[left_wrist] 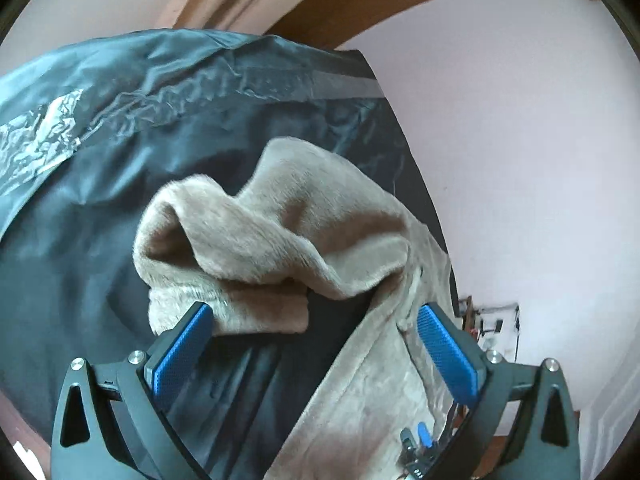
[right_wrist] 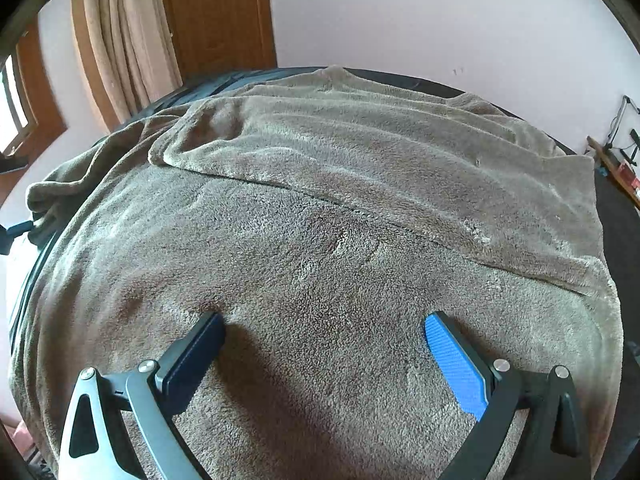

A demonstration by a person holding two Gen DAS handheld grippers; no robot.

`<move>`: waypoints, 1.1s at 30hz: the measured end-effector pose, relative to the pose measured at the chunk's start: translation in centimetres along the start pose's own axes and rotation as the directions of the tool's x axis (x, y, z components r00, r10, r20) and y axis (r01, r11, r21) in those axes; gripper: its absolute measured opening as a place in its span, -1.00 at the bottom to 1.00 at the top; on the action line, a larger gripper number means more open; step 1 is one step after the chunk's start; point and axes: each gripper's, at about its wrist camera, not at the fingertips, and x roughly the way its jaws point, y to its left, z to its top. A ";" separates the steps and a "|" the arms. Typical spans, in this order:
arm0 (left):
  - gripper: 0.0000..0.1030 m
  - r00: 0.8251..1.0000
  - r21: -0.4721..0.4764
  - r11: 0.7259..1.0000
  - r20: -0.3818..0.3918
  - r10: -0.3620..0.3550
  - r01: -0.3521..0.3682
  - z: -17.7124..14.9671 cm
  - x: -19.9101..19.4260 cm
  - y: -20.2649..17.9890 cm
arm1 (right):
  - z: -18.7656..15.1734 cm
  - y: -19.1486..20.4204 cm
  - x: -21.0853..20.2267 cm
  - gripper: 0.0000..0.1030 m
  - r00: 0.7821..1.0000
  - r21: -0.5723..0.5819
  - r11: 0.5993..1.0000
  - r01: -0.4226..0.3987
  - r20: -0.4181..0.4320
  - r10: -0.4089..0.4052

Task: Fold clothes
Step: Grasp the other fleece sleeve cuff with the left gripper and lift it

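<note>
**Both grippers spread wide over a fleece garment on a dark sheet**

Blue ribbed pads line the fingers of the left gripper [left_wrist: 316, 320], whose jaws stand wide apart with nothing clamped between them. Its left fingertip touches or overlaps the lower edge of a bunched fold of the beige plush fleece garment [left_wrist: 280, 236]; whether the pad presses the cloth cannot be told. Just ahead of that gripper the fleece humps up in a rolled ridge, and a flatter part runs down past the right finger and out of view at the bottom. Beneath it lies a dark teal shiny sheet [left_wrist: 80, 208] with a strip of crinkled clear tape [left_wrist: 44, 136] far ahead to the left. A small blue-and-black object low by the right finger is too cut off to identify.

On the right view, the right gripper [right_wrist: 324, 324] is likewise fully spread and holds nothing, its tips at or just above the same garment [right_wrist: 320, 240], which fills the space ahead. One layer is folded over, its edge running diagonally across ahead of the fingers. Cream curtains [right_wrist: 120, 40] hang beyond to the left.
</note>
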 end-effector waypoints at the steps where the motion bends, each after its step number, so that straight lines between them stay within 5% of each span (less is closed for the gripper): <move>1: 0.99 1.000 -0.008 1.000 0.004 -0.004 0.004 0.2 0.1 0.1 | 0.0 0.0 0.0 0.98 1.000 0.000 1.000 0.000 0.000 0.000; 6: 0.82 0.999 -0.038 0.999 0.011 -0.031 0.031 1.4 0.5 0.6 | 0.0 -0.1 -0.1 0.98 1.000 0.004 1.000 -0.004 0.002 0.004; 13: 0.12 0.999 -0.095 0.995 -0.051 -0.011 0.006 2.5 2.9 2.0 | 0.0 -0.1 -0.1 0.98 1.000 0.011 1.000 0.000 0.002 0.000; 21: -0.45 1.000 -0.205 0.978 0.010 -0.025 0.027 3.5 2.6 4.0 | 0.0 -0.1 -0.1 0.98 1.000 0.012 1.000 0.001 0.002 -0.001; 27: -0.48 0.997 -0.255 0.964 0.046 -0.059 0.069 4.2 2.3 4.8 | 0.0 -0.1 -0.1 0.98 1.000 0.013 1.000 -0.001 0.003 0.001; 33: -0.65 0.993 -0.206 0.978 0.119 0.001 0.023 4.8 1.1 3.7 | -0.1 -0.3 -0.2 0.98 1.000 0.015 1.000 -0.004 0.003 0.004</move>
